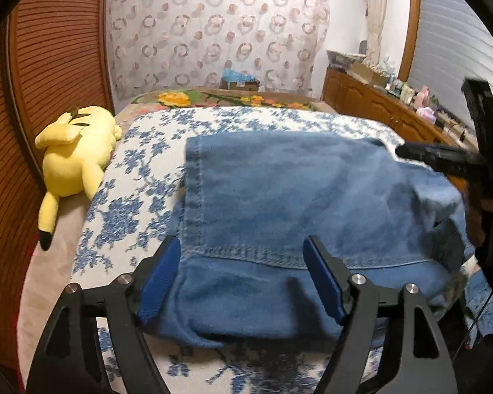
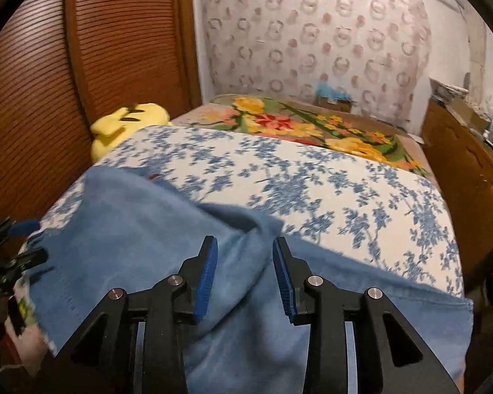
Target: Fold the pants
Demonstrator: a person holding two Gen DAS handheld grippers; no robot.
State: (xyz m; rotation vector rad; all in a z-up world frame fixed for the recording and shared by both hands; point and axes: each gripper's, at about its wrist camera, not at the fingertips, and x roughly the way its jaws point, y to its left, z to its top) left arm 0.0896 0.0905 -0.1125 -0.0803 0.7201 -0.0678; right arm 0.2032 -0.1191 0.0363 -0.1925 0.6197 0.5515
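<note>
Bed [image 1: 141,151] | pants [image 1: 279,190] folded, 12 o'clock | left gripper [image 1: 241,275] wide, empty | right gripper [image 2: 245,279] half-open, empty | risk: loose fold slipping.

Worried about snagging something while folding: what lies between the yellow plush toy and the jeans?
Only bare floral bedspread separates the plush toy from the jeans, as the left wrist view shows.

Left gripper [image 1: 241,282] and right gripper [image 2: 245,277] look alike: black angular plastic arms, round silver screws, ribbed blue pads [image 2: 207,282] lining each finger.
</note>
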